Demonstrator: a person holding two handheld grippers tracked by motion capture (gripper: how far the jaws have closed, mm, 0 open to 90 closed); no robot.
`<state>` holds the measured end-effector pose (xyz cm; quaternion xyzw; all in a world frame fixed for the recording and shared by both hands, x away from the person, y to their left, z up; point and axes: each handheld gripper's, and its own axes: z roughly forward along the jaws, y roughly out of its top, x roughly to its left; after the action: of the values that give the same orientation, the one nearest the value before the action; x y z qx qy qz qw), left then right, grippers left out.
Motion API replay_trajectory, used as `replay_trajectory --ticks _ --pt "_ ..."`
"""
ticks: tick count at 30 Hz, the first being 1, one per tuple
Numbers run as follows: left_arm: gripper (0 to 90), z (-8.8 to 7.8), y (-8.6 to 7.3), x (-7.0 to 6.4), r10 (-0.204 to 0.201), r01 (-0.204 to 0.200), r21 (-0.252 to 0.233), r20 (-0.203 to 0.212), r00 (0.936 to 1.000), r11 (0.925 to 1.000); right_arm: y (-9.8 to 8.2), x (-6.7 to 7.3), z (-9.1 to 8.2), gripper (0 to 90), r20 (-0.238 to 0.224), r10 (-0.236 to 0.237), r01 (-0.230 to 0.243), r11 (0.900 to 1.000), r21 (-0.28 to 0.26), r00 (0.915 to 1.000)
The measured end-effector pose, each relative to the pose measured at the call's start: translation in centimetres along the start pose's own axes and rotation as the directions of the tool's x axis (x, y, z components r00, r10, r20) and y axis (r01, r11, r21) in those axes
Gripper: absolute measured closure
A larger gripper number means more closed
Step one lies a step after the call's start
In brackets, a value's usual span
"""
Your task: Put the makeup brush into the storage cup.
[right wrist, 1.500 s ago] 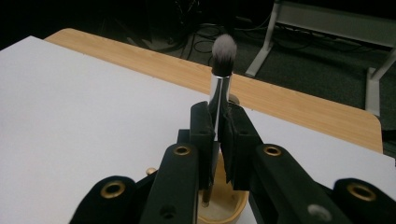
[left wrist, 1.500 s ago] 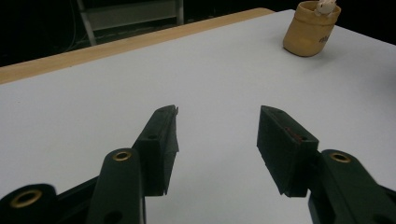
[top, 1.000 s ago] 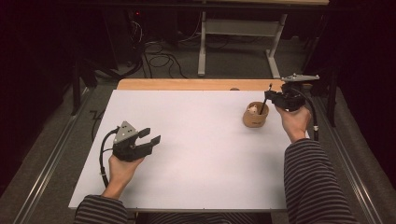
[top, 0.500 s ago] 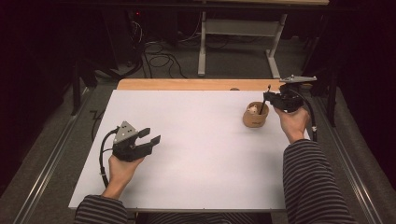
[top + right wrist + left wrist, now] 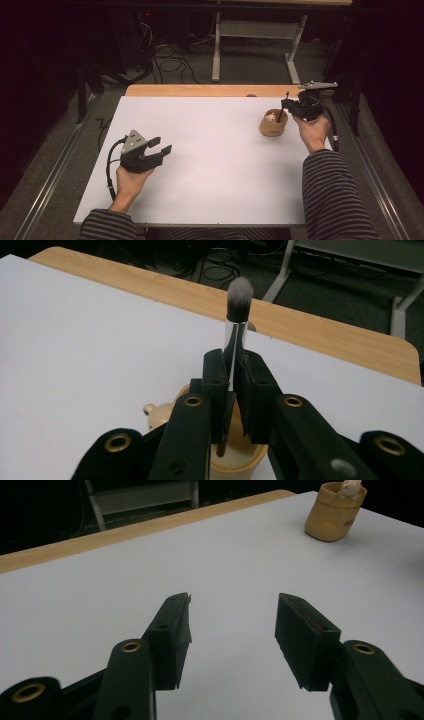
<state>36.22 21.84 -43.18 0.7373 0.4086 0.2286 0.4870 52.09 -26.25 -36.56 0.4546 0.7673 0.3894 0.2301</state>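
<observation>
High view: the right hand-held gripper (image 5: pixel 295 106) is seen at the upper right of the frame, raised just above a small tan holder (image 5: pixel 273 124) that stands on the white table (image 5: pixel 210 150). A thin dark brush (image 5: pixel 283 106) is clamped between its jaws and held upright, its lower end reaching down into the holder. The holder is placed near the far right edge of the white surface, close to the wooden strip (image 5: pixel 200 90) along the far side. A small pale figure (image 5: pixel 270 118) is seen at the holder's rim.

In the right gripper view, the 2 black jaws are closed on the brush (image 5: pixel 235 340) at the centre of the frame. A shiny ferrule and a grey-white tuft of bristles are shown above the pads, with the bristles pointing up. The holder (image 5: pixel 235 465) is seen directly below the jaws at the bottom of the frame, and the pale figure (image 5: pixel 157 414) is seen at its left side.

The left hand-held gripper (image 5: pixel 157 149) is seen at the lower left of the high view, held just above the table, well apart from the holder. Its jaws are spread apart and nothing is held between them. In the left gripper view, bare white table is shown between the 2 pads, and the holder (image 5: pixel 334 511) is seen at the upper right of that frame.
</observation>
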Motion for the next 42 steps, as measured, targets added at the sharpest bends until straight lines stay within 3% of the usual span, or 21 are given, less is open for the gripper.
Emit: replay_trajectory --ticks 11,27,35,42 --pt "48.0 0.0 0.0 0.0 0.001 -0.001 -0.001 -0.001 1.0000 1.0000 -0.2 -0.1 0.2 68.3 -0.002 0.004 -0.004 1.000 0.011 1.0000" --pt "48.1 0.0 0.0 0.0 -0.001 0.001 -0.002 -0.002 1.0000 1.0000 -0.6 0.0 -0.8 64.3 -0.006 0.003 -0.003 1.000 -0.008 1.0000" --pt "48.1 -0.1 0.0 0.1 -0.006 0.006 -0.003 -0.010 0.9999 1.0000 -1.0 0.0 -2.1 60.6 -0.018 0.007 -0.008 0.999 -0.038 0.9998" --pt "48.0 -0.1 0.0 0.1 -0.002 0.002 0.001 -0.010 0.9999 1.0000 -1.2 0.7 -3.4 59.6 -0.042 -0.020 0.017 0.998 -0.057 0.9989"
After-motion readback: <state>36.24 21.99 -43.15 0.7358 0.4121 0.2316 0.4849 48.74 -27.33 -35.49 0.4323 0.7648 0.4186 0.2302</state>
